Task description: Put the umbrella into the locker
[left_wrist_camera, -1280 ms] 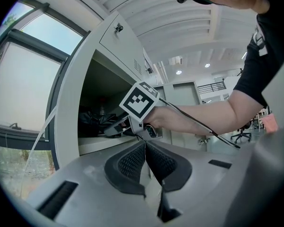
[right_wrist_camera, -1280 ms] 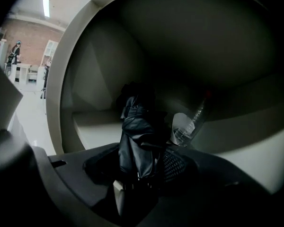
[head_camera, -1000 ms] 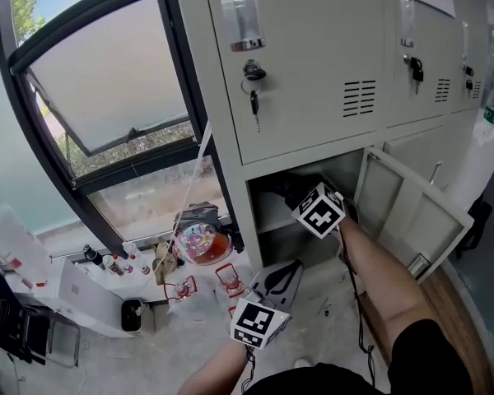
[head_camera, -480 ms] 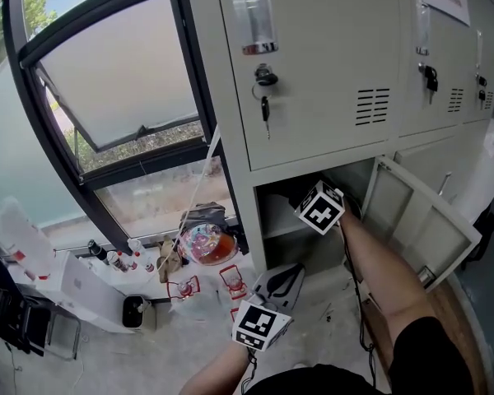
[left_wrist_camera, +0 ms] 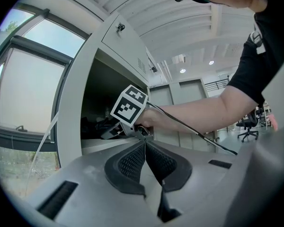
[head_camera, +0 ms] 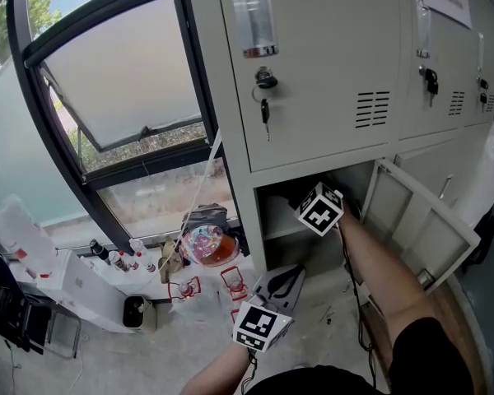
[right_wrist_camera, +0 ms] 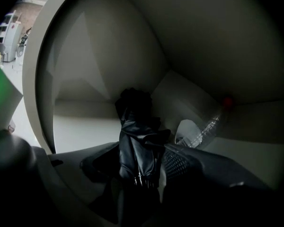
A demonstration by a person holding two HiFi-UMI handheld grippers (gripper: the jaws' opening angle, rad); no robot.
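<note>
A folded black umbrella [right_wrist_camera: 137, 141] lies inside the dark lower locker compartment [head_camera: 273, 212], pointing toward its back wall. My right gripper [right_wrist_camera: 144, 174] reaches into that compartment. Its jaws are opening on either side of the umbrella, and a thin gap shows at the right pad [right_wrist_camera: 180, 162]. In the head view only its marker cube [head_camera: 319, 208] shows at the locker mouth. My left gripper [head_camera: 280, 280] hangs low in front of the locker, shut with nothing in it, its pads [left_wrist_camera: 132, 162] touching.
The compartment's door [head_camera: 420, 220] stands open to the right. A clear plastic bottle [right_wrist_camera: 203, 129] with a red cap lies inside beside the umbrella. Above is a shut locker door with a key [head_camera: 265, 109]. Bottles and a red bowl [head_camera: 204, 245] clutter the floor under the window.
Both grippers keep their places; the right one stays in the locker mouth. The head view has shifted slightly.
</note>
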